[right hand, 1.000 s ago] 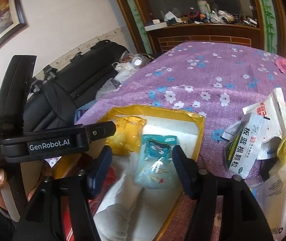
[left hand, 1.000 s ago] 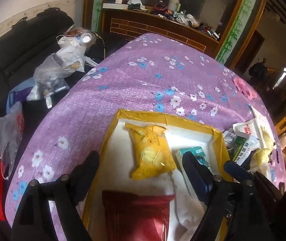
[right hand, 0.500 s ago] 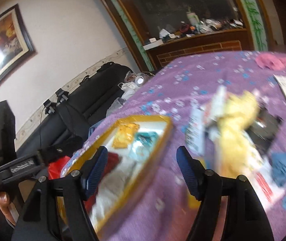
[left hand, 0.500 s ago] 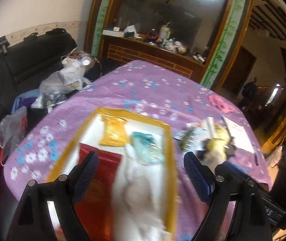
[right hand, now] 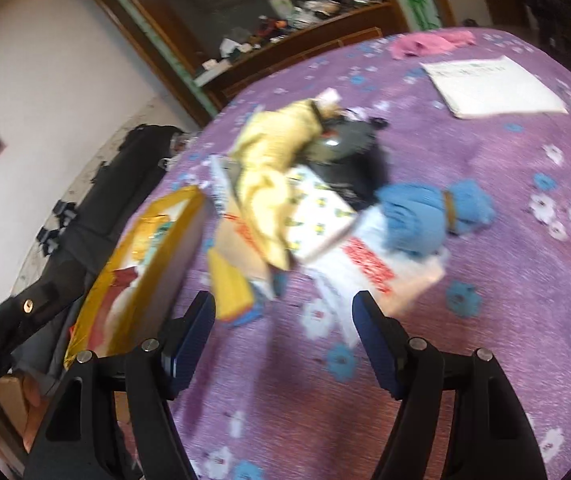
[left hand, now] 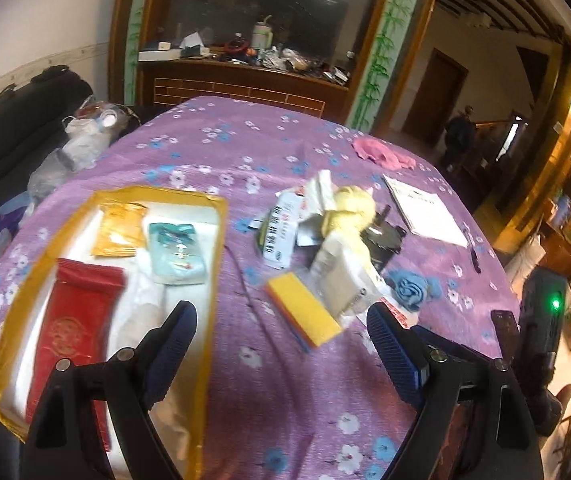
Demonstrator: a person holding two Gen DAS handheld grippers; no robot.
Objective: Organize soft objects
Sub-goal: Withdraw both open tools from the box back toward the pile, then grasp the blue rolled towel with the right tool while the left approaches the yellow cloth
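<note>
A yellow-rimmed box point(left hand: 213, 248) on the purple table holds a red packet point(left hand: 73, 320), a yellow packet point(left hand: 119, 230), a teal packet point(left hand: 175, 252) and white cloth. To its right lies a pile: yellow cloth point(left hand: 351, 210), yellow sponge point(left hand: 305, 308), blue cloth point(left hand: 409, 286) and white sachets. My left gripper point(left hand: 281, 344) is open and empty above the table between box and pile. My right gripper point(right hand: 283, 328) is open and empty, just short of the pile; the yellow cloth point(right hand: 269, 184), blue cloth point(right hand: 425, 216) and box point(right hand: 157, 256) show there.
A pink cloth point(left hand: 381, 154) and a white paper sheet point(left hand: 425, 208) lie at the far right of the table. A black round object point(left hand: 383, 240) sits in the pile. A black sofa with plastic bags point(left hand: 73, 148) is on the left. A pen point(left hand: 473, 254) lies near the paper.
Both grippers pulled up and back from the box and swung right toward the pile. The teal packet stays in the box. Both stay open.
</note>
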